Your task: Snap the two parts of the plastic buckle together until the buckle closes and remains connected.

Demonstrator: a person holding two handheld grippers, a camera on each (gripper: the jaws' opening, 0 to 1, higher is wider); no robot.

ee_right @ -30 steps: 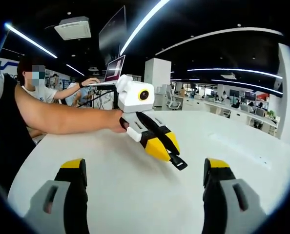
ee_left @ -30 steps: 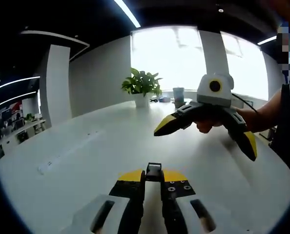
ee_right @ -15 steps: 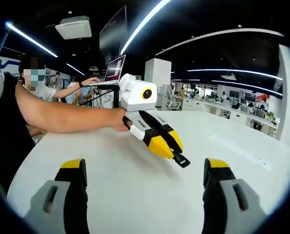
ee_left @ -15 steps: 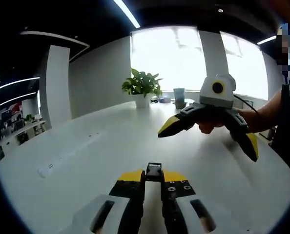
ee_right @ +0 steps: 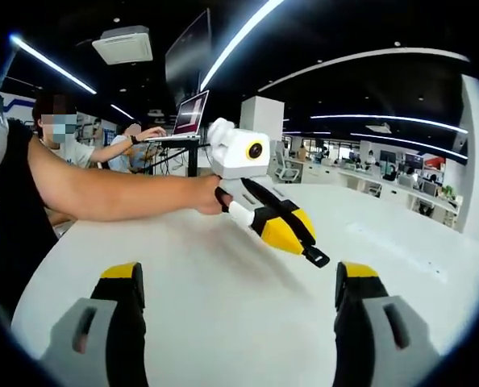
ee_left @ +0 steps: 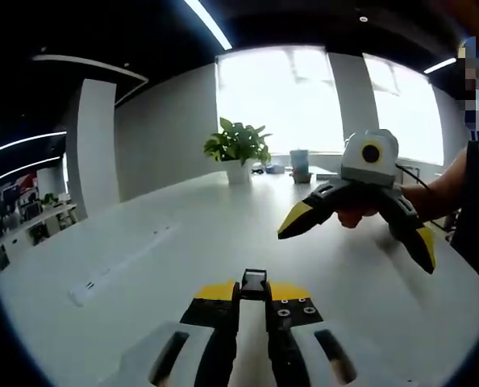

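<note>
At the bottom of the left gripper view, the left gripper point(ee_left: 254, 292), jaws clenched on a small black buckle part point(ee_left: 254, 282) that pokes up just past the yellow tips. Beyond it, bare white table point(ee_left: 175, 258), wide open toward the left, crossed only by a long shallow slot with small fittings point(ee_left: 118, 266). Farther right, above the tabletop, the right gripper point(ee_left: 359, 232), jaws spread wide and released, nothing between them, held in a hand point(ee_left: 359, 214) with a bare forearm leading off to the right edge. At the far end of the table, a potted plant point(ee_left: 238, 147) and a cup point(ee_left: 299, 161) before bright windows.

Low in the right gripper view, the right gripper's point(ee_right: 238, 302) two yellow-tipped jaws standing well apart at either side, open table point(ee_right: 207, 314) between them. Past them, at mid-height, the left gripper point(ee_right: 292, 234) aloft over the table, angled down to the right, black buckle part point(ee_right: 315, 257) clamped at its tip, clear of the tabletop. Table edge curving away on the left beside a forearm point(ee_right: 110, 193). Farther back, a person at a raised laptop point(ee_right: 193, 113), then rows of desks.
</note>
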